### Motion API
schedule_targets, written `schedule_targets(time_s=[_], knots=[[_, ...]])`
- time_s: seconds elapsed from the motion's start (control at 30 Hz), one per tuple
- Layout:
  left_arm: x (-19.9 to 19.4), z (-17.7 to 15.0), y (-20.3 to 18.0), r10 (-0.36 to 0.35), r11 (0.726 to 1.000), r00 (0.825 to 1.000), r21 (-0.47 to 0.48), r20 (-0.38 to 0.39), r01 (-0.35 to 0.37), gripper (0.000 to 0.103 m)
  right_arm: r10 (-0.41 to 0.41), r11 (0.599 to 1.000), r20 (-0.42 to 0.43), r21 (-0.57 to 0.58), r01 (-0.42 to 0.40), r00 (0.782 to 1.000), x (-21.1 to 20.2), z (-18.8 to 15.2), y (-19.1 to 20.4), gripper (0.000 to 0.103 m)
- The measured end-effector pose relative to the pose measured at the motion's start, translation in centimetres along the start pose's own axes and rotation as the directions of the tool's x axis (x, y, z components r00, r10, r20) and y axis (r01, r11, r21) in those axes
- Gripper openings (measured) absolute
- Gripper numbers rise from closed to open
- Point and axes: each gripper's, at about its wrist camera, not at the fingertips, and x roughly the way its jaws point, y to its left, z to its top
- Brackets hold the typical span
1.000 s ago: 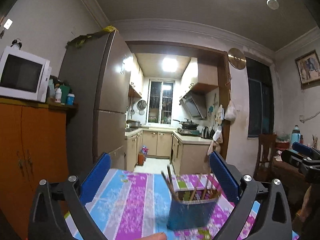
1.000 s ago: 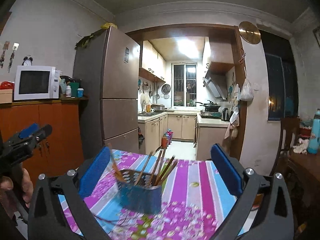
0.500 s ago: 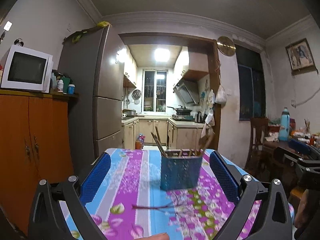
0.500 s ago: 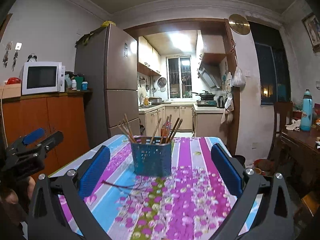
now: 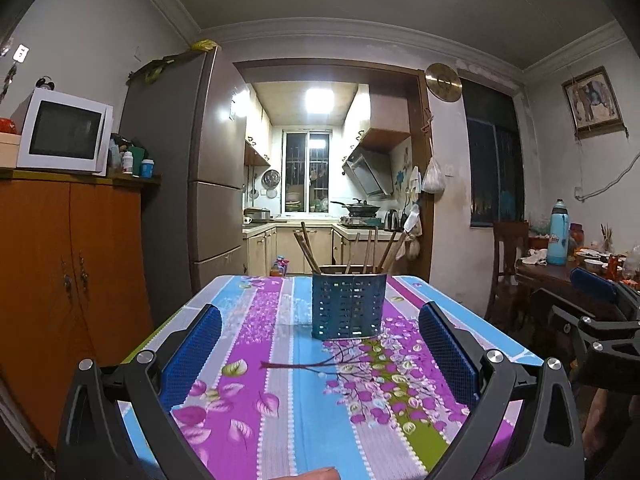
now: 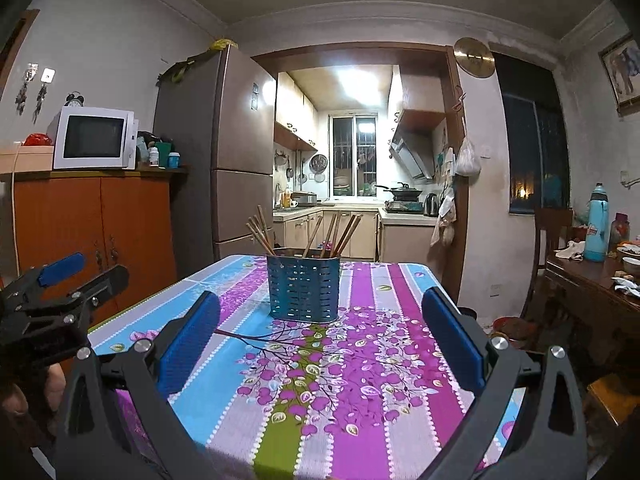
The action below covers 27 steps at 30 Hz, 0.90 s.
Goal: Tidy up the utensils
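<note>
The chopsticks (image 5: 352, 250) stand upright in a blue holder (image 5: 347, 306) at the middle of the table (image 5: 248, 344). The left gripper (image 5: 320, 352) and right gripper (image 6: 320, 344) hover over the near edge, jaws spread wide, holding nothing.

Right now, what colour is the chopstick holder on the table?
Dark blue, with rows of slots; the holder shows best in the right wrist view.

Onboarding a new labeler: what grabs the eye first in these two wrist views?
The blue perforated holder, bristling with wooden chopsticks, stands mid-table on the loud purple-and-blue floral tablecloth. Both grippers, left and right, frame it wide open and empty, short of touching it.
</note>
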Motion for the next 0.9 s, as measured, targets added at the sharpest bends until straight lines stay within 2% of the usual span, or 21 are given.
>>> schedule_targets(time_s=[0.27, 0.67, 0.9], knots=[[-2.2, -1.1, -0.6, 0.003, 1.0, 1.0, 0.007, 0.023, -0.004, 0.098, -0.033, 0.999, 0.032, -0.017, 0.033, 0.999, -2.0, -1.1, 0.5, 0.097], [-4.0, -2.3, -1.0, -0.013, 1.0, 0.998, 0.023, 0.058, 0.012, 0.098, -0.012, 1.0, 0.047, -0.011, 0.013, 0.999, -3.0, -2.2, 0.7, 0.097], [-4.1, -2.9, -1.0, 0.008, 1.0, 0.997, 0.024, 0.083, -0.01, 0.098, -0.02, 1.0, 0.069, -0.009, 0.02, 0.997, -3.5, -2.5, 0.7, 0.097]])
